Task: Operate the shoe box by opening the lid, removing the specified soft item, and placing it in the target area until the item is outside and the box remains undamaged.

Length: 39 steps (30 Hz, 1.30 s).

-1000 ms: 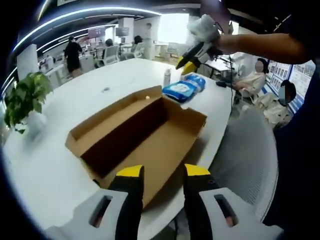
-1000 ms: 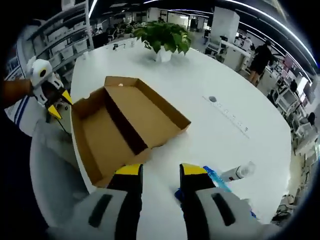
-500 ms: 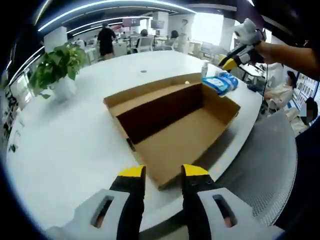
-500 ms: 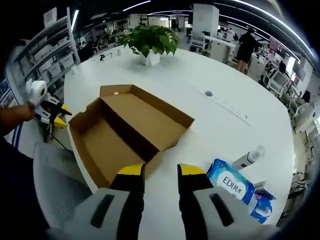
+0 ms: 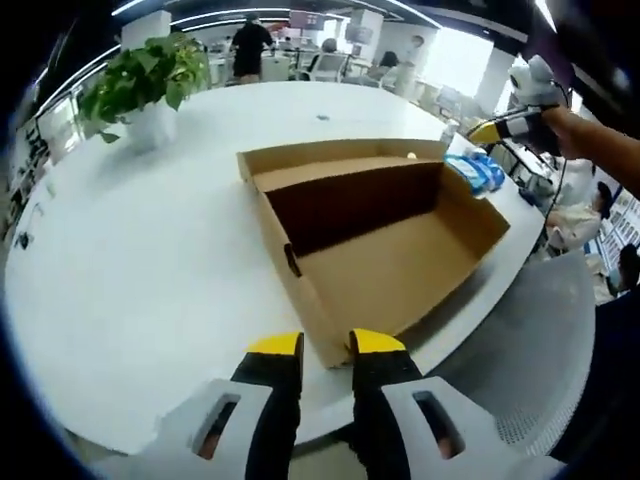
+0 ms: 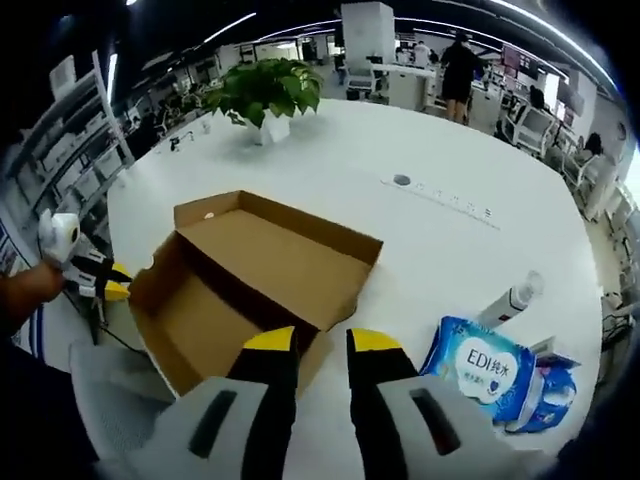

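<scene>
An open cardboard shoe box [image 5: 370, 240] lies on the round white table [image 5: 150, 260], lid folded back, and nothing shows inside it. My left gripper [image 5: 325, 345] hovers at the box's near corner, its jaws a narrow gap apart with nothing between them. In the right gripper view the box [image 6: 260, 270] sits ahead of my right gripper [image 6: 322, 340], which also stands slightly open and empty. Two blue wipes packs [image 6: 478, 362] lie on the table to its right, outside the box. They also appear beyond the box as wipes packs [image 5: 475, 172], below the right gripper [image 5: 500, 128].
A potted plant [image 6: 258, 92] stands at the far side of the table, and a white bottle [image 6: 510, 300] lies by the wipes. A grey mesh chair [image 5: 530, 370] stands at the table edge. The left gripper [image 6: 95, 280] shows at the left, held by a hand. People stand far off.
Both cameras have swung round the box. Both grippers' jaws have narrowed a little. The wipes packs have come into fuller sight in the right gripper view.
</scene>
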Motion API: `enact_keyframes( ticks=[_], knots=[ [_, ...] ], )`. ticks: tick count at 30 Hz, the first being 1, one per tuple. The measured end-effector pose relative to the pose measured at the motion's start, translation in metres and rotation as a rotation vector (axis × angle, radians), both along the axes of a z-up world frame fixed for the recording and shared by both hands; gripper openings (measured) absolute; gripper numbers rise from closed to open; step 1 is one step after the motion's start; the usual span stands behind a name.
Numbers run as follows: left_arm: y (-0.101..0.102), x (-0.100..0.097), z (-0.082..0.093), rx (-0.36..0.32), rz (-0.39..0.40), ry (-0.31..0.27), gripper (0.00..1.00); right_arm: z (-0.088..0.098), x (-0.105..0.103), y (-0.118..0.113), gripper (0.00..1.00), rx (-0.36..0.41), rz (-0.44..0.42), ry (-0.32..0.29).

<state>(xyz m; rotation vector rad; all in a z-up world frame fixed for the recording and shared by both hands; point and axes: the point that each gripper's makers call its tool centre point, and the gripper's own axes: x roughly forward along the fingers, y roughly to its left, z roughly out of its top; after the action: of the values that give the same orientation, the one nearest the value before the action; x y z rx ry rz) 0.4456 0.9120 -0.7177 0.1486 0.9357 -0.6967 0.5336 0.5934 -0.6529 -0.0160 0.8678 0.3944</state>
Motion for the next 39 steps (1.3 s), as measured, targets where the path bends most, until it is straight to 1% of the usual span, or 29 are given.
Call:
enact_keyframes(
  ticks=[1, 2, 4, 7, 11, 16, 19, 21, 23, 24, 26, 29, 32, 33, 37, 39],
  knots=[
    [-0.001, -0.001, 0.000, -0.010, 0.002, 0.007, 0.11, 0.000, 0.003, -0.001, 0.14, 0.009, -0.008, -0.001],
    [-0.003, -0.002, -0.001, -0.022, -0.001, 0.018, 0.07, -0.001, 0.006, -0.002, 0.13, 0.005, -0.006, 0.000],
    [-0.004, -0.002, -0.001, -0.018, 0.002, 0.014, 0.07, -0.004, 0.012, -0.003, 0.13, -0.004, 0.000, 0.011],
    [-0.003, -0.001, -0.003, -0.021, 0.014, 0.026, 0.07, -0.007, 0.020, -0.003, 0.13, -0.010, 0.011, 0.018],
    [-0.003, -0.001, -0.004, -0.025, 0.025, 0.039, 0.07, -0.013, 0.031, -0.005, 0.13, 0.006, 0.003, 0.027],
    [-0.003, -0.002, -0.004, -0.013, 0.026, 0.040, 0.07, -0.017, 0.048, -0.010, 0.15, 0.029, -0.041, 0.031],
    [-0.003, -0.001, -0.004, -0.017, 0.028, 0.043, 0.07, -0.020, 0.061, -0.018, 0.16, 0.027, -0.073, 0.033],
    [-0.003, -0.001, -0.004, -0.018, 0.029, 0.043, 0.07, -0.022, 0.072, -0.022, 0.14, 0.046, -0.104, 0.046],
    [-0.003, -0.001, -0.004, -0.020, 0.028, 0.039, 0.07, -0.023, 0.081, -0.024, 0.11, 0.048, -0.115, 0.053],
    [-0.003, -0.001, -0.004, -0.023, 0.028, 0.037, 0.07, -0.025, 0.085, -0.024, 0.09, 0.048, -0.121, 0.064],
    [-0.003, -0.001, -0.004, -0.030, 0.029, 0.032, 0.07, -0.034, 0.090, -0.022, 0.09, 0.059, -0.125, 0.110],
    [-0.003, -0.001, -0.004, -0.035, 0.035, 0.026, 0.07, -0.048, 0.093, -0.016, 0.11, 0.027, -0.095, 0.175],
    [-0.003, -0.001, -0.004, -0.033, 0.038, 0.028, 0.07, -0.060, 0.099, -0.012, 0.12, -0.016, -0.071, 0.202],
    [-0.003, -0.001, -0.004, -0.031, 0.039, 0.029, 0.07, -0.061, 0.102, -0.011, 0.13, -0.017, -0.070, 0.198],
    [-0.003, -0.001, -0.005, -0.029, 0.048, 0.028, 0.07, -0.076, 0.098, -0.007, 0.13, -0.044, -0.045, 0.276],
    [-0.003, -0.001, -0.005, -0.027, 0.046, 0.024, 0.07, -0.086, 0.093, -0.008, 0.13, -0.066, -0.033, 0.330]
  ],
)
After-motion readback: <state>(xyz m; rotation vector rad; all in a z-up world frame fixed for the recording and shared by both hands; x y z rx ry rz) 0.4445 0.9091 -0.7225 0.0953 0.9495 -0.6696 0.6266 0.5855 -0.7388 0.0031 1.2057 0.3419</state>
